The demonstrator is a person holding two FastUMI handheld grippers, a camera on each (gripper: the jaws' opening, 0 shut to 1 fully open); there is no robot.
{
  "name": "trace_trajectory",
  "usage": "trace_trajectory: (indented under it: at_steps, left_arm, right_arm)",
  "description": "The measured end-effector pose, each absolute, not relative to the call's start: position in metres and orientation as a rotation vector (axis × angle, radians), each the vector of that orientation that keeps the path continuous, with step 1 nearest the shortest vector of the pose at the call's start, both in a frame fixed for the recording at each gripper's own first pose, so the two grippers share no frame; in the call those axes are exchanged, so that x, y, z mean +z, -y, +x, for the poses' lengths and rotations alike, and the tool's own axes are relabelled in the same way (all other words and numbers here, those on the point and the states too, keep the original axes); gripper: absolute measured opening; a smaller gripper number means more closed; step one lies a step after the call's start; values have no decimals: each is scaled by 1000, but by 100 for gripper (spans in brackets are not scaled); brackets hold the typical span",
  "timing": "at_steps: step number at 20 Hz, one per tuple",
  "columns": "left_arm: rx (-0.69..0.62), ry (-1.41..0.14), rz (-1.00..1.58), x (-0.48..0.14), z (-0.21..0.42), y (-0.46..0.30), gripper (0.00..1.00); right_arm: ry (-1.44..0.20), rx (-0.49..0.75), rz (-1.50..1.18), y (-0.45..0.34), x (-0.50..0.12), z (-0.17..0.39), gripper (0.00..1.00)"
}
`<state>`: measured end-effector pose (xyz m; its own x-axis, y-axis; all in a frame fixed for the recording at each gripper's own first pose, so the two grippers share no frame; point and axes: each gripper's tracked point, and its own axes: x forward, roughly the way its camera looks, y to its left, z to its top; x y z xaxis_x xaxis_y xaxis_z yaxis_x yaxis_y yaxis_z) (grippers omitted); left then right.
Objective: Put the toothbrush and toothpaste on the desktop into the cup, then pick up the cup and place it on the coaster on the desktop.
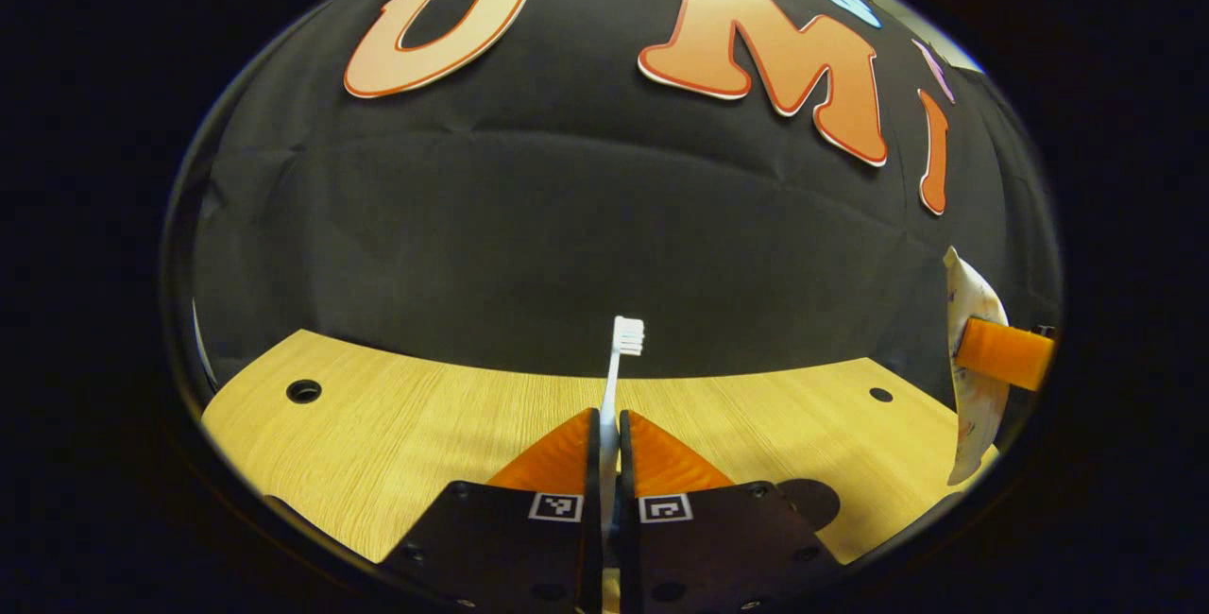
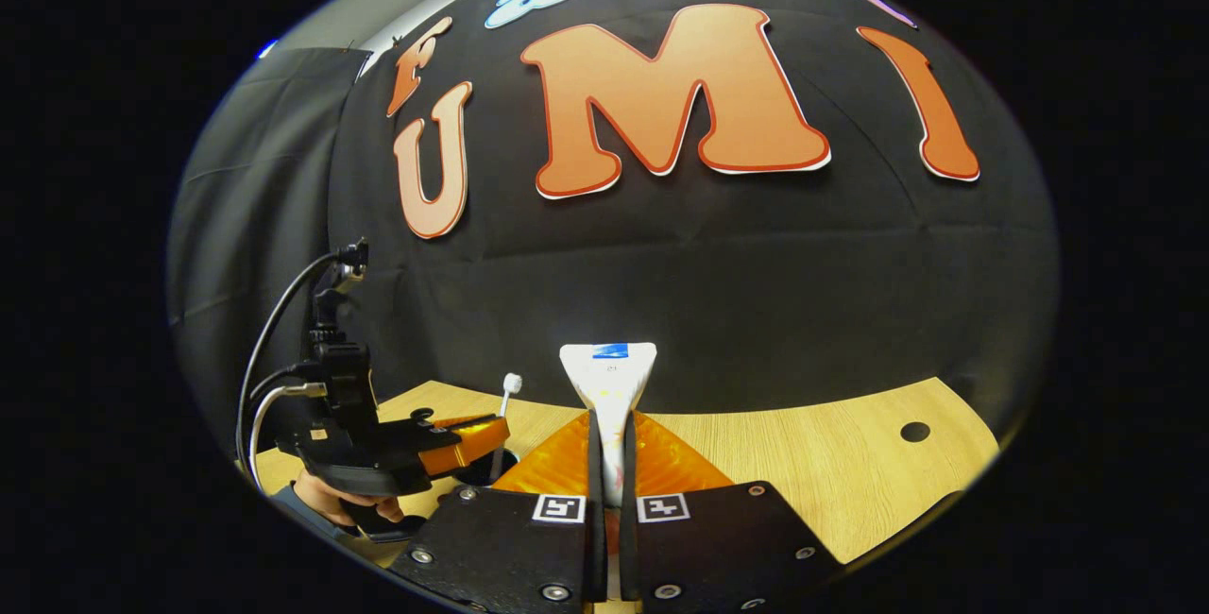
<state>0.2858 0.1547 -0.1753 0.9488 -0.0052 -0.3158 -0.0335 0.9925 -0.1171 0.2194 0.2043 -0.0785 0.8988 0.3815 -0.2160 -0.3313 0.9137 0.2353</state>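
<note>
Where the left gripper view begins, at its bottom: left tongs (image 1: 609, 434) drawn narrow, both fingers (image 1: 557, 458) pressing on the handle of a white toothbrush (image 1: 619, 359). Toothbrush upright, bristle head at the top, lifted above the wooden desk (image 1: 397, 434). Farther off, near the desk's right edge in that view: white toothpaste (image 1: 973, 387) hanging upright, pinched by a finger of the other tongs.

Closest in the right gripper view: right tongs (image 2: 611, 449) also narrow, both fingers (image 2: 661, 463) clamped on the toothpaste (image 2: 609, 387), flat crimped end up, held clear of the desk (image 2: 831, 463). Farther out, toward the desk's left edge: left tongs (image 2: 472, 439) with the toothbrush (image 2: 508, 392) standing up from them, a hand (image 2: 345, 501) gripping the handle underneath, cables (image 2: 269, 349) looping up behind. Beyond the desk's far edge: black cloth wall (image 2: 756, 264).
</note>
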Motion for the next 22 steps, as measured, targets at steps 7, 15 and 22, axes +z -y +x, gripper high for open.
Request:
trace_trajectory:
  at_steps: [7,15,22]
  left_arm:
    - [-7,-364,-154,-176,256,-156,11]
    - [3,-364,-115,-154,194,-171,62]
    - [-4,-382,-51,-153,152,-182,93]
  right_arm:
    - [-244,397,227,-220,-68,214,5]
    - [-204,478,306,-263,-59,212,6]
    - [-111,547,345,-300,-42,227,5]
